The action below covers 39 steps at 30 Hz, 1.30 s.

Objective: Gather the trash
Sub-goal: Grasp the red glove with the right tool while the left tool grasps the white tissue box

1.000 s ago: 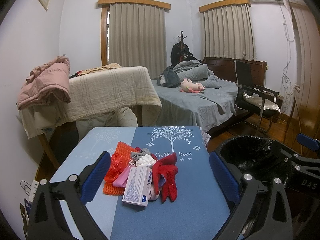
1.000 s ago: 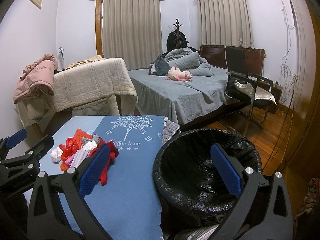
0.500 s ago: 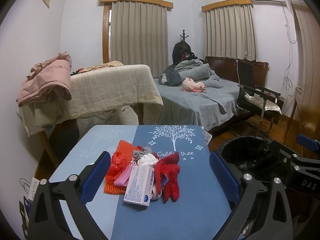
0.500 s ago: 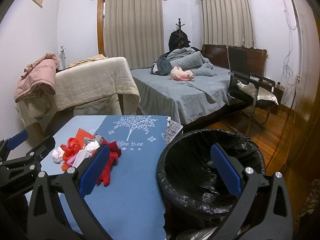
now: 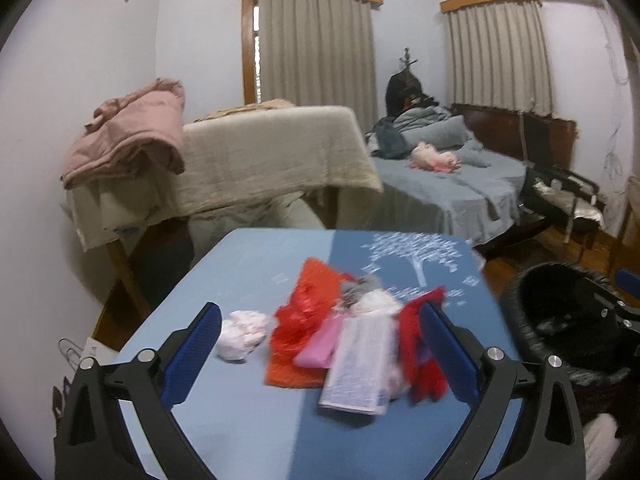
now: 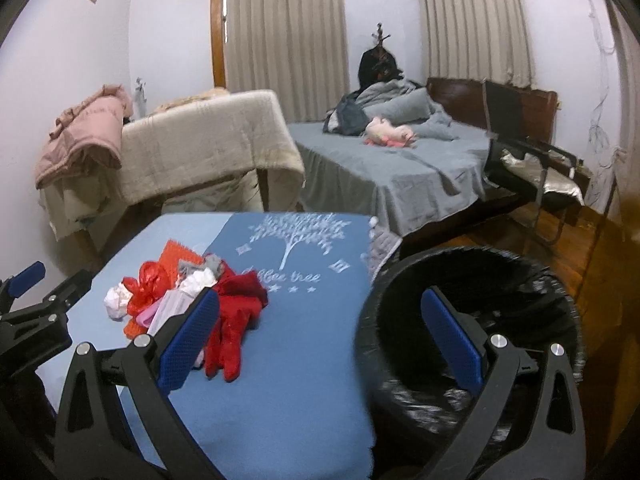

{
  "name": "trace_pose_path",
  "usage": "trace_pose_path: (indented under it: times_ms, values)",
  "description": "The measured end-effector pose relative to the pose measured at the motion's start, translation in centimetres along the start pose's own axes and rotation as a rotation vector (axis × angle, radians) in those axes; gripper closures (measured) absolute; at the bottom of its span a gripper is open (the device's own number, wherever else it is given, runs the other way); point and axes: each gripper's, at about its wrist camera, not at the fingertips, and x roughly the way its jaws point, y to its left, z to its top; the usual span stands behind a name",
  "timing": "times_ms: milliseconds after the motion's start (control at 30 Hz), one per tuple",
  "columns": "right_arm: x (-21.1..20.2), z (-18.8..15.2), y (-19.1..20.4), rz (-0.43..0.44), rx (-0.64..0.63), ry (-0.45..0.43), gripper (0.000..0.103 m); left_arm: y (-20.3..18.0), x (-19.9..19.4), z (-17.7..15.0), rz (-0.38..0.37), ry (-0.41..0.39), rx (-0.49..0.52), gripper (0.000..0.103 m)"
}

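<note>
With both claws released and empty, the left gripper (image 5: 320, 346) facing the trash pile (image 5: 344, 336) just ahead between its fingers and the right gripper (image 6: 320, 334) hanging over the black-lined bin (image 6: 472, 320) to its right, a loose pinch risks snagging several tangled scraps and spilling some onto the blue table (image 6: 288, 380).

The trash pile (image 5: 344, 336) is motion-smeared in the left wrist view — print on the white box (image 5: 358, 364) cannot be read. The right gripper's left finger (image 6: 188, 338) covers part of the pile. The bin (image 6: 472, 320) has its near rim blurred — its bottom is hidden.
</note>
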Motion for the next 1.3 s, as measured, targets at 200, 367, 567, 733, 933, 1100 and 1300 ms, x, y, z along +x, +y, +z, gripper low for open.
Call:
trace_pose_path:
  times_ms: [200, 367, 567, 733, 933, 1100, 1300]
  values:
    - [4.9, -1.3, 3.4, 0.045, -0.037, 0.053, 0.005, 2.0, 3.0, -1.4, 0.031, 0.051, -0.025, 0.006]
    - [8.0, -2.1, 5.5, 0.073, -0.063, 0.087, 0.006, 2.6, 4.6, -2.2, 0.043, 0.061, -0.020, 0.007]
    - [10.9, -3.0, 6.5, 0.092, -0.086, 0.154, 0.022, 3.1, 5.8, -2.5, 0.028, 0.070, -0.027, 0.015]
    - [12.3, -3.7, 6.7, 0.108, -0.085, 0.192, 0.030, 3.2, 6.6, -2.9, 0.026, 0.080, -0.024, 0.015]
    - [14.4, -4.3, 7.5, 0.164, -0.096, 0.253, 0.055, 3.0, 7.3, -3.1, 0.019, 0.096, -0.025, 0.015]
    - [15.2, -4.8, 8.0, 0.259, -0.092, 0.305, 0.089, 2.6, 7.7, -3.3, 0.004, 0.108, -0.017, 0.015]
    - [13.2, -4.0, 7.1, 0.282, -0.075, 0.270, 0.093, 1.7, 7.6, -3.5, -0.028, 0.112, -0.008, 0.015]
